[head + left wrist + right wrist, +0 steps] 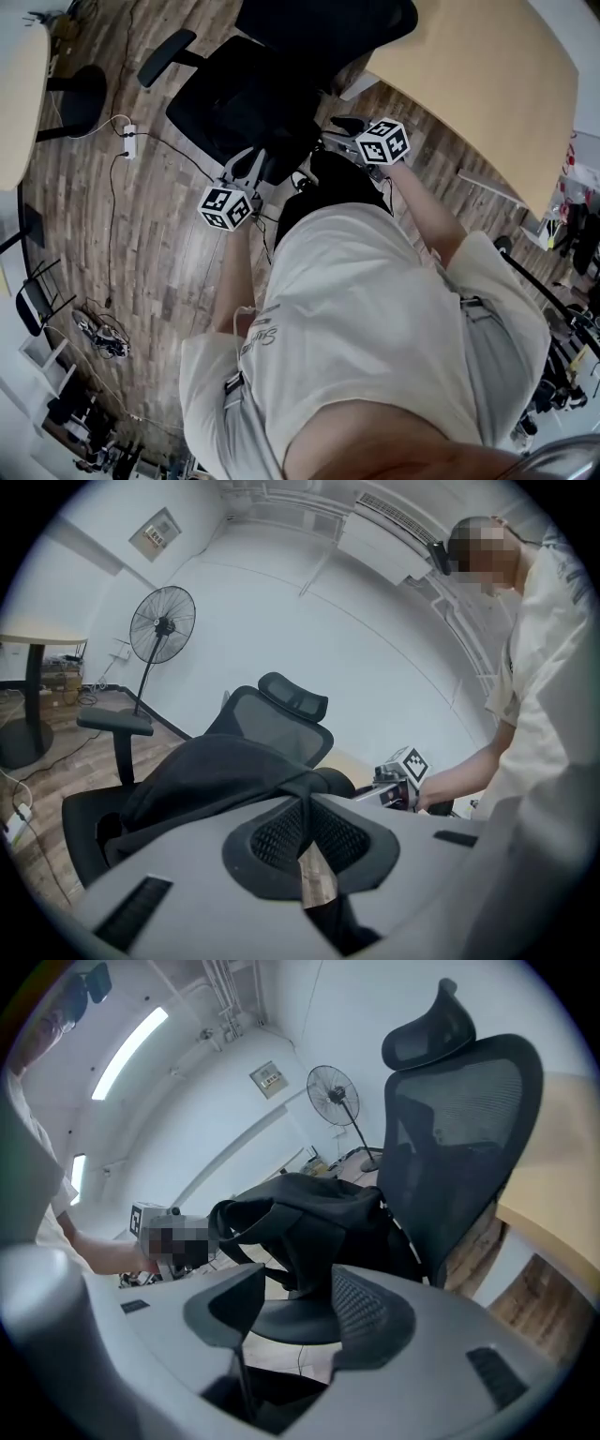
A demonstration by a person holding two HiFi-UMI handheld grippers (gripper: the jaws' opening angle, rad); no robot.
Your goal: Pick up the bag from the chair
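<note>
- Between my two tongs, in the head view, the black bag [328, 187] hangs close in front of my body, at the front edge of the black office chair [234, 98], over the wooden floor [159, 244].
- Left tongs [251, 167]: at the bag's left side, marker cube toward me.
- Left gripper view: the left tongs [305, 794] are closed at the tips on a dark fold of the bag [216, 771]. The fabric rises from the pinch and spreads away to the left, in front of the chair's mesh backrest [281, 724].
- Right tongs [339, 129]: at the bag's upper right side. The left gripper view shows them [398, 785] just beyond the bag, held in my hand.
- Right gripper view: the right tongs [298, 1283] stand apart. A fold of the bag [309, 1208] hangs down between the two pads, lying against the right-hand pad, with floor showing between it and the left-hand pad.
- Bag and chair [469, 1138]: the bag's bulk sits above the seat and just before the backrest. Whether its underside touches the seat cannot be told.
- Background: a standing fan [162, 625] by the wall, and a wooden desk [487, 84] beside the chair.
</note>
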